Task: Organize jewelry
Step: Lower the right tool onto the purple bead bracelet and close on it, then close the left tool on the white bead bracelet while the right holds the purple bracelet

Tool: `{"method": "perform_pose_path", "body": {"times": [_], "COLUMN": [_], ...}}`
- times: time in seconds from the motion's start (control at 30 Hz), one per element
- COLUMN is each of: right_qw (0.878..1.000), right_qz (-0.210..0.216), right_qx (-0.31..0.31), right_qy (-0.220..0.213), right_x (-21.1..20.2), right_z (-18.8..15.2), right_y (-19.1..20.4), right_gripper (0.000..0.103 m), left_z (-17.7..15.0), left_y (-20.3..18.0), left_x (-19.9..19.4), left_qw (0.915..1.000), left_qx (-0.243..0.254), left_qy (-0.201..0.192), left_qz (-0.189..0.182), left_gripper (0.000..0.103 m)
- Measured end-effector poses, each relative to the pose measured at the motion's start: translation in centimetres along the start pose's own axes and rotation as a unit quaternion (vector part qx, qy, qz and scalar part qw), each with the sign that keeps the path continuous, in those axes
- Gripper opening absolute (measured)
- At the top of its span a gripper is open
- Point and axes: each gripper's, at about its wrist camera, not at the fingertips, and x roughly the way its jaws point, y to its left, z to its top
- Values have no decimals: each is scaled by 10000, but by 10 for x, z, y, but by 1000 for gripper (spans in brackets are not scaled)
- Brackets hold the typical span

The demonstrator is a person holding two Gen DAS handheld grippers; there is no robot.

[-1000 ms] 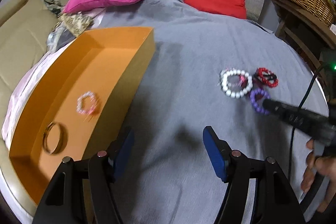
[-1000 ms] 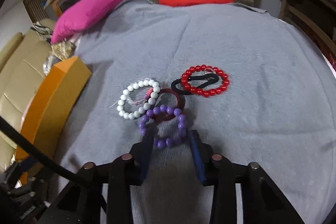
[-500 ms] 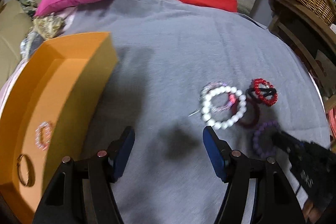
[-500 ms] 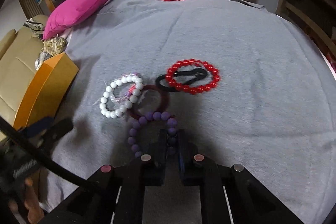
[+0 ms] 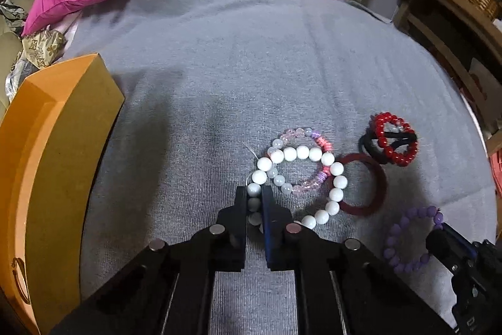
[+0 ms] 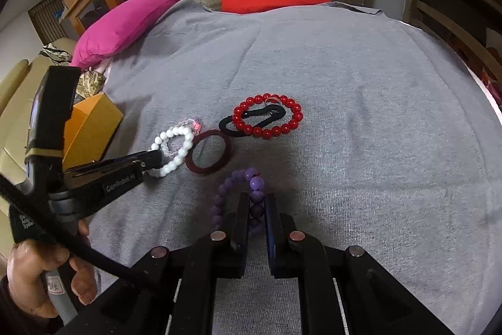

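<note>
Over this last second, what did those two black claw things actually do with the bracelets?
The left gripper swung from the orange box over to the pile and closed on the white bead bracelet. The right gripper closed on the purple bead bracelet, now bunched between its fingers. The red bead bracelet and dark red bangle stayed put.

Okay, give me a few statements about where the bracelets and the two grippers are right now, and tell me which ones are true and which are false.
1. The left gripper is shut on the white bead bracelet. True.
2. The right gripper is open above the cloth. False: it is shut on the purple bead bracelet.
3. The red bead bracelet overlaps a black hair tie. True.
4. The dark red bangle lies inside the orange box. False: it lies on the grey cloth.
</note>
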Motion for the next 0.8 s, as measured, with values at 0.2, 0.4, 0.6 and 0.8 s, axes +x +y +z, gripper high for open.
{"method": "perform_pose_path", "body": {"times": [0.2,0.4,0.6,0.8], "right_qw": [9999,9996,9993,9989], "right_qz": [47,61,63,93], "right_qx": [51,120,233,261], "right_qy": [-101,-233,-298,-391], "right_x": [-9,-27,-42,-54], "right_z": [-2,-8,-17,-20], "right_y": [2,0,-6,-5], "right_gripper": [10,10,10,10], "left_z": [-18,-40,-51,-39], "left_y": [3,7,7,5], "left_x": [-25,-51,-69,-87], "left_qw": [9994,9984,9970,9898], "left_qx": [29,-23,13,297], "left_qy": [-189,-340,-448,-686], "left_qz": [-301,-454,-632,-1216], "left_gripper": [9,9,9,9]}}
